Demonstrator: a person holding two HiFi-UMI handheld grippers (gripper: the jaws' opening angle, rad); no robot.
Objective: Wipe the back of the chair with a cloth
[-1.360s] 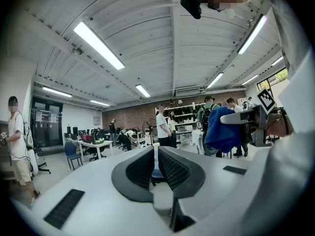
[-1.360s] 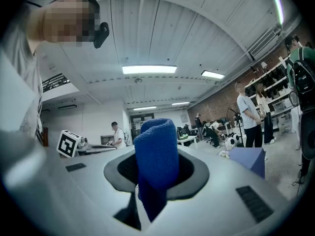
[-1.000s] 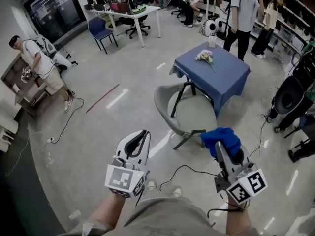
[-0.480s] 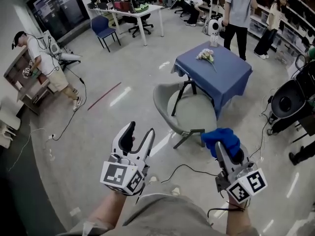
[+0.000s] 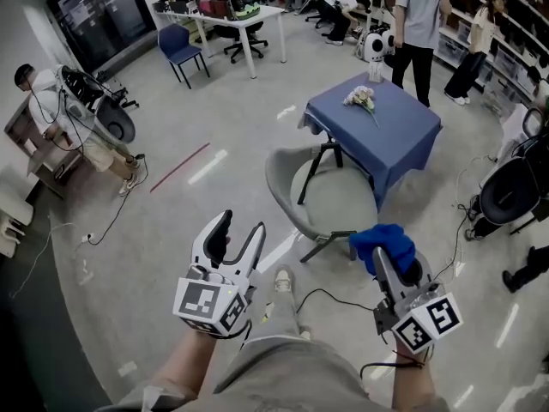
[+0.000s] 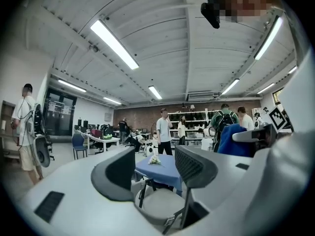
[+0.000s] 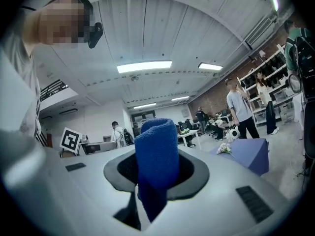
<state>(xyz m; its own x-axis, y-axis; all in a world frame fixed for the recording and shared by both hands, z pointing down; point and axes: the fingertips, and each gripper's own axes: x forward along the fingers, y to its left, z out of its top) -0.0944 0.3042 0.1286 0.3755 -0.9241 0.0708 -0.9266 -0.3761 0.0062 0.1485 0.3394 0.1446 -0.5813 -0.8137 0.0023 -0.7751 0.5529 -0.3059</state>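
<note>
Right hand-held gripper [image 5: 393, 269] clamped a bunched blue terry cloth [image 5: 383, 239]; pressing it flat along the curved back of the grey shell chair [image 5: 281, 189] was advised.

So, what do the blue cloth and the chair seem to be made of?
The blue cloth: probably terry towelling, matte; fuzzy surface, soft folds. The chair: likely moulded plastic, smooth grey, one curved shell; its thin dark legs are perhaps metal.

The cloth [image 5: 383, 241] hides the right gripper's [image 5: 388, 260] tips from above.
</note>
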